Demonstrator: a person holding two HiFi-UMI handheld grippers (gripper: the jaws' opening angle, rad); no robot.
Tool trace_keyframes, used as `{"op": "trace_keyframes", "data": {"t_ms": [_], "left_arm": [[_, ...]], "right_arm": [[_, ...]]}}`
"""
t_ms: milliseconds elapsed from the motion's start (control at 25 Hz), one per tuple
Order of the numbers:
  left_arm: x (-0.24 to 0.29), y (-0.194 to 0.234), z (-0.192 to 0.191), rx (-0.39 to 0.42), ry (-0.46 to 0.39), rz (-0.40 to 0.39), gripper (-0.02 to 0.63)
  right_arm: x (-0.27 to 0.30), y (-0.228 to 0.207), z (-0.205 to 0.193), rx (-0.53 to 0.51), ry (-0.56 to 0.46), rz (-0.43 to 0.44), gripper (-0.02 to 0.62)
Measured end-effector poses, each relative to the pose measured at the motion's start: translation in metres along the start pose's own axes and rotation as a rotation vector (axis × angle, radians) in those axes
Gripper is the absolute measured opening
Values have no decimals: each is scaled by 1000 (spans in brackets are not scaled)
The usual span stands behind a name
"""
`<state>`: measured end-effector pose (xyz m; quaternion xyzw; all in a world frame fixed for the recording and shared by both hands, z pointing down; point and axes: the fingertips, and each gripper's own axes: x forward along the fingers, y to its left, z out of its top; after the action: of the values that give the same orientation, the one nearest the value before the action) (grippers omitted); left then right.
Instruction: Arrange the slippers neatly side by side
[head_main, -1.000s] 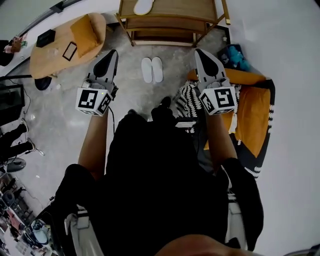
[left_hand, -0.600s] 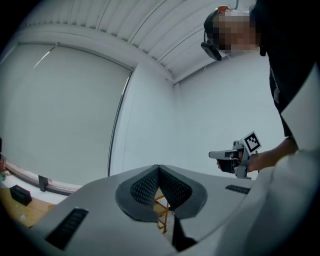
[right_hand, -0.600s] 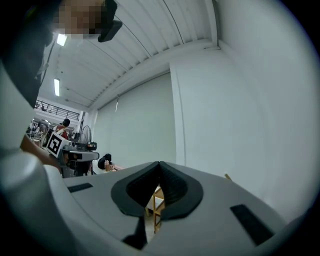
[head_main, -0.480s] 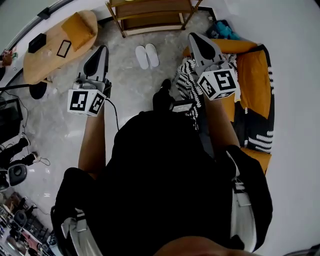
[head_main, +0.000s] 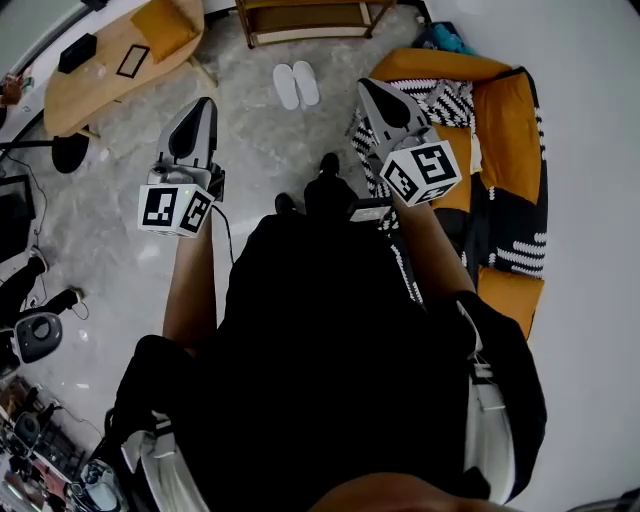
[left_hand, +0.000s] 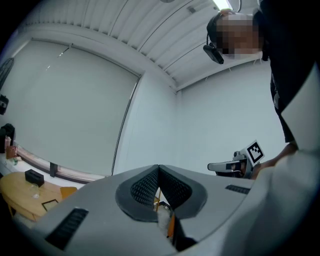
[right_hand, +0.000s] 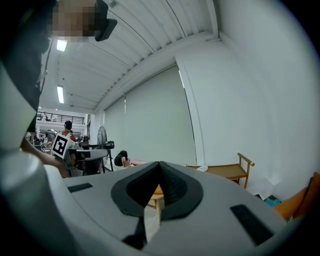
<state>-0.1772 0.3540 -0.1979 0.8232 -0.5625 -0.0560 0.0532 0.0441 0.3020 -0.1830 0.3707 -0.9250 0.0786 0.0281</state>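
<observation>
Slippers: we see the white pair (head_main: 296, 85) on the grey floor (head_main: 260, 150), toward its far edge, just in front of the wooden rack (head_main: 305, 18). They lie parallel and close together, pointing the same way.
Left gripper (head_main: 204, 104): clenched on nothing, held level above the open floor and well apart from the slippers.
Right gripper (head_main: 368, 86): also closed and empty, raised beside the near corner of the orange sofa (head_main: 505, 110) with its striped throw (head_main: 440, 98).
Progress: we judge the arranging done, since the pair already sits side by side and neither tool is near it. Little seems left beyond a check of the alignment.
Hidden: the rack is cut off at the top edge. The slippers are too small for us to tell whether they touch or whether their heels are flush. Neither gripper view shows them. Our own body blocks the floor below us.
</observation>
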Motion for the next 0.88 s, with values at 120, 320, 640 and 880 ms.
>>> {"op": "trace_keyframes", "data": {"t_ms": [120,320,640,880], "left_arm": [[-13,-19,-5,-33,-3,-19,15],[-29,-56,6,-3,-6,-72,15],[-31,-126,-4,13,33,-90,15],[-40,-160,-25,11,70,-69,15]], "right_arm": [[-15,6,1,-16,-6,25,31],[-36,9,16,-39,-46,46,31],[-104,-1,15,-52,-51,104,31],[-136,3,-8,-32,-38,101,31]]}}
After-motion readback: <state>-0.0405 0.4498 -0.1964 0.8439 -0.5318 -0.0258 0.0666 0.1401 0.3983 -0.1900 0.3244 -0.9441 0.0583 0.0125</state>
